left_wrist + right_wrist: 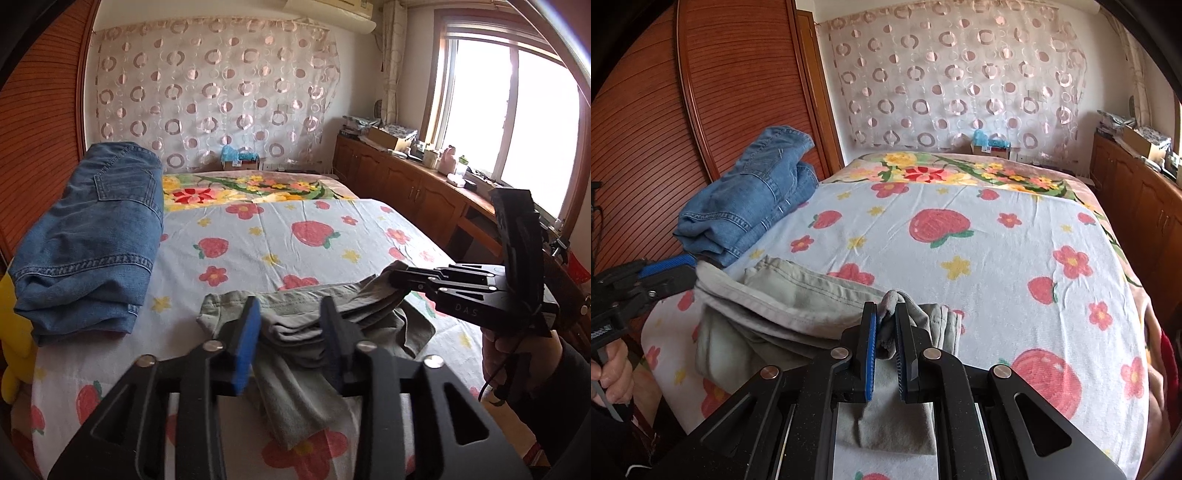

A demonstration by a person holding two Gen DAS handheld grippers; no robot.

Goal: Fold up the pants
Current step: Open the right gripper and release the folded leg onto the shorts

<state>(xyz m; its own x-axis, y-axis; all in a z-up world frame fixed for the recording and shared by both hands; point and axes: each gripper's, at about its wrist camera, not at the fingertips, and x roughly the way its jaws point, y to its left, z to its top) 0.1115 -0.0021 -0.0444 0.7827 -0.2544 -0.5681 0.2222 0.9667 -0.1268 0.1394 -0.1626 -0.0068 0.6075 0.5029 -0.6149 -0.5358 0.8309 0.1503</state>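
Bed: it fills most of both views, and its sheet is pale with strawberries and flowers printed on it. A brighter flower blanket covers the far end.
Wardrobe: reddish wood with fine horizontal ribs, it stands along the left side of the bed.
Curtain: a thin cloth with pink circles, hung on the far wall behind the bed.
Window: very bright, on the right wall, above a long wooden cabinet that carries boxes and small items.
Jeans: blue denim, folded into a thick pile at the left edge of the bed, against the wardrobe and well apart from the grey pants.
Pants: grey-green and partly folded in several layers, they lie at the near edge of the bed between the two grippers. One part hangs down over the edge toward the cameras.
Right gripper: its jaws are clenched on a fold of the pants at the right end of the garment, and the cloth bunches up between the blue pads.
Left gripper: its jaws stand apart, released, one on each side of the left part of the pants. The layers lie between the fingers, but the fingers do not press them.
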